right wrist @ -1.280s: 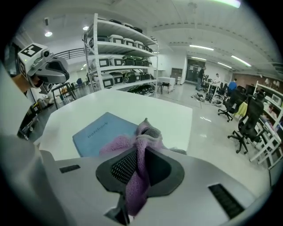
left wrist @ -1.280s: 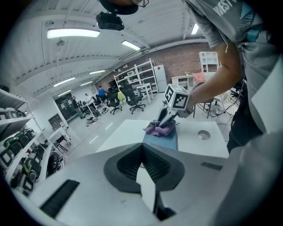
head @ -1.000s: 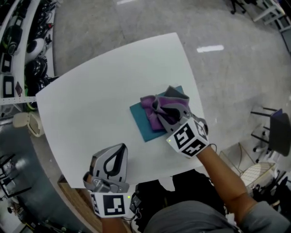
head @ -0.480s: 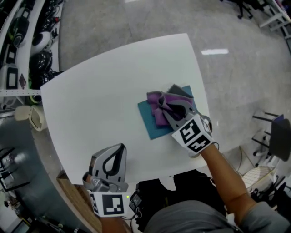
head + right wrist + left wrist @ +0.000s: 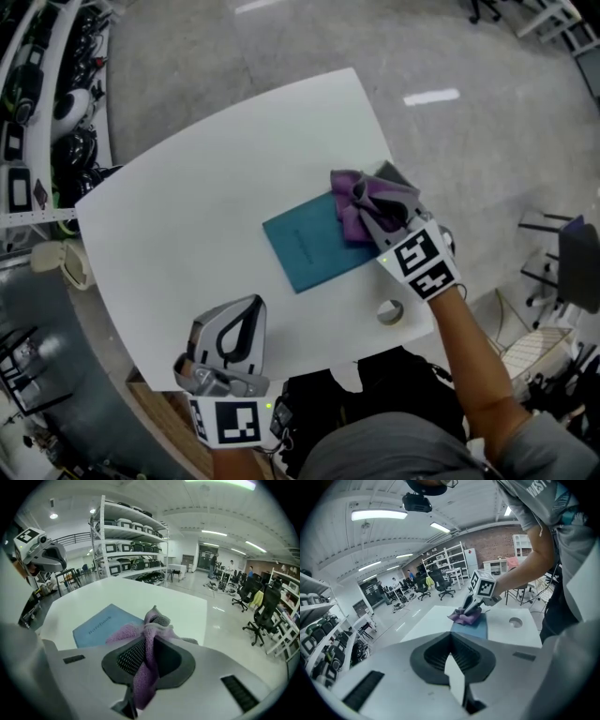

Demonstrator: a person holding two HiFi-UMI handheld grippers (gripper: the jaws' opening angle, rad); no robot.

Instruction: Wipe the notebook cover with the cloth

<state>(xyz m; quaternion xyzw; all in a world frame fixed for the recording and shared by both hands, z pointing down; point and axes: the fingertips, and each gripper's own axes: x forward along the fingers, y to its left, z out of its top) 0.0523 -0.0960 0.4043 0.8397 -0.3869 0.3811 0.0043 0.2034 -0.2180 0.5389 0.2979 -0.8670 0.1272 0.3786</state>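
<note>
A teal notebook (image 5: pixel 309 248) lies flat on the white table (image 5: pixel 206 197), its cover facing up. My right gripper (image 5: pixel 364 214) is shut on a purple and grey cloth (image 5: pixel 364 195) at the notebook's right end, with the cloth bunched over that edge. In the right gripper view the cloth (image 5: pixel 149 620) hangs between the pads, with the notebook (image 5: pixel 98 625) just beyond. My left gripper (image 5: pixel 246 309) rests shut and empty at the table's near edge, well apart from the notebook. Its own view shows the right gripper (image 5: pixel 472 605), the cloth (image 5: pixel 464 617) and the notebook (image 5: pixel 476 629).
A small white ring (image 5: pixel 389 312) lies on the table near the front right edge, close to my right wrist. The table's right edge (image 5: pixel 412 234) runs just past the cloth. Shelves (image 5: pixel 126 536) and office chairs (image 5: pixel 262 611) stand around the table on the floor.
My right gripper has dragged the cloth rightwards across the notebook, uncovering most of the teal cover. The white ring has come into sight. The left gripper has stayed put.
</note>
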